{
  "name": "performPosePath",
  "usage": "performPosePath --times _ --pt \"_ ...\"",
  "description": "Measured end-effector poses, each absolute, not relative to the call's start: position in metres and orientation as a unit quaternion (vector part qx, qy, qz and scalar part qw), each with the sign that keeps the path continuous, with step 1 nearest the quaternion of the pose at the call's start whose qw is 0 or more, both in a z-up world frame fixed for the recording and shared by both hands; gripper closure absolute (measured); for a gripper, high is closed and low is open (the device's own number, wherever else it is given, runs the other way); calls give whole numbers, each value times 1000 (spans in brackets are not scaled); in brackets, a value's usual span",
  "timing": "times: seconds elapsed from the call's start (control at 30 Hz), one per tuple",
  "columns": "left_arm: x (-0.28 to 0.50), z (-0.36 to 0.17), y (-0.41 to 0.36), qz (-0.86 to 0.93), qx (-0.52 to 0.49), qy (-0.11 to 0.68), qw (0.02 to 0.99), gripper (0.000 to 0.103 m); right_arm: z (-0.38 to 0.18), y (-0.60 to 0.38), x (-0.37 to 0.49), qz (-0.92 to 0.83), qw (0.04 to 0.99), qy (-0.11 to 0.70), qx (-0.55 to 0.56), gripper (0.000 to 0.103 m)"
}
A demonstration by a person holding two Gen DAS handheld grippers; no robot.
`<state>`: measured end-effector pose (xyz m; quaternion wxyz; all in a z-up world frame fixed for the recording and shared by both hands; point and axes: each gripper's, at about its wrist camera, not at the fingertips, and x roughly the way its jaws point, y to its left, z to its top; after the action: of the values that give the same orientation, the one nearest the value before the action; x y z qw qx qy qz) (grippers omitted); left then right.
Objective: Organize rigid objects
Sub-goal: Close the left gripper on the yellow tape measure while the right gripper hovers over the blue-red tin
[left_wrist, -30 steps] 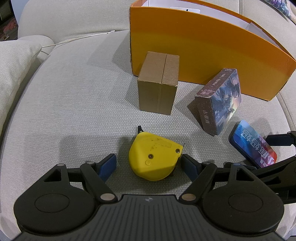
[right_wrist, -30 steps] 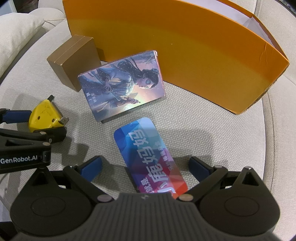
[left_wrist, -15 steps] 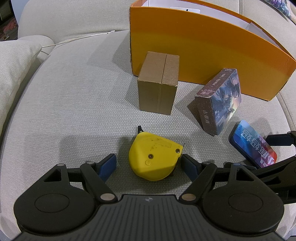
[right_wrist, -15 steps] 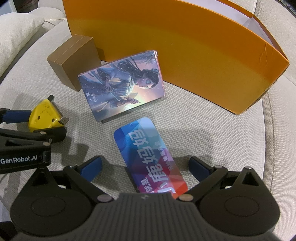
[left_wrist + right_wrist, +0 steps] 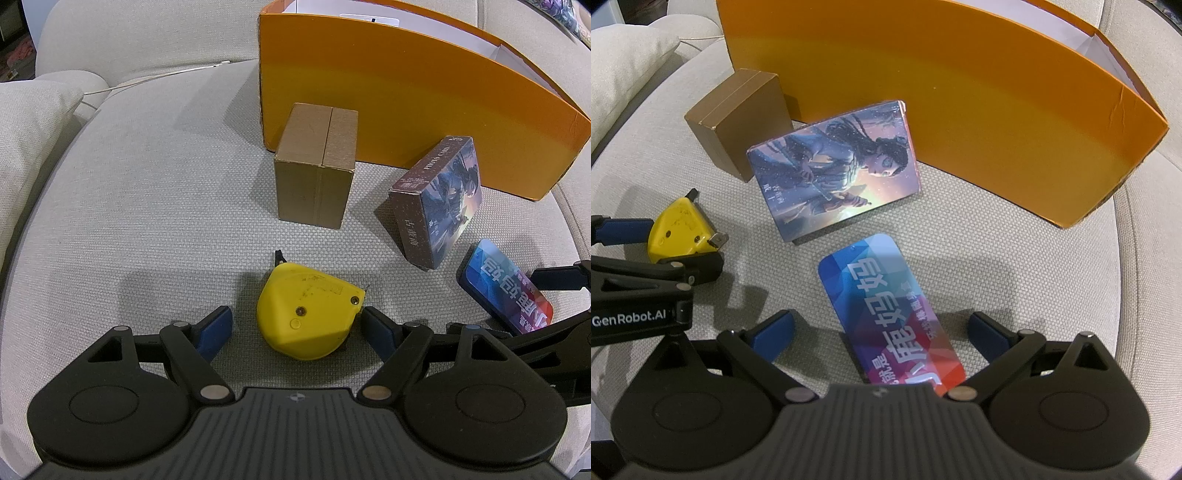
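Note:
A yellow tape measure (image 5: 310, 317) lies on the sofa seat between the fingers of my left gripper (image 5: 295, 317), which stands open; the left pad is clear of it and the right pad sits at its corner. My right gripper (image 5: 881, 321) is open too, astride a flat blue-and-red pack (image 5: 886, 302) that neither pad touches. Beyond them stand a brown cardboard box (image 5: 317, 166) and an illustrated photo-card box (image 5: 834, 173) tilted on its edge. A tall orange box (image 5: 960, 92), open at the top, stands behind both.
Everything rests on a light grey sofa cushion (image 5: 147, 221). A pillow (image 5: 29, 129) lies at the left and a white cable (image 5: 166, 75) runs along the backrest seam. The two grippers are close side by side.

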<state>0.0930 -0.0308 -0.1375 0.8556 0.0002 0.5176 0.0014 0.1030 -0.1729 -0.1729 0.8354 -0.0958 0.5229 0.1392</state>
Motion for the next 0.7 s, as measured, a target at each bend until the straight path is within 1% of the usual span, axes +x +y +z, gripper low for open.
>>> performPosePath --times 0.7 --pt "93 -138 -31 2 0 517 856 10 -174 -175 103 140 834 524 -98 2"
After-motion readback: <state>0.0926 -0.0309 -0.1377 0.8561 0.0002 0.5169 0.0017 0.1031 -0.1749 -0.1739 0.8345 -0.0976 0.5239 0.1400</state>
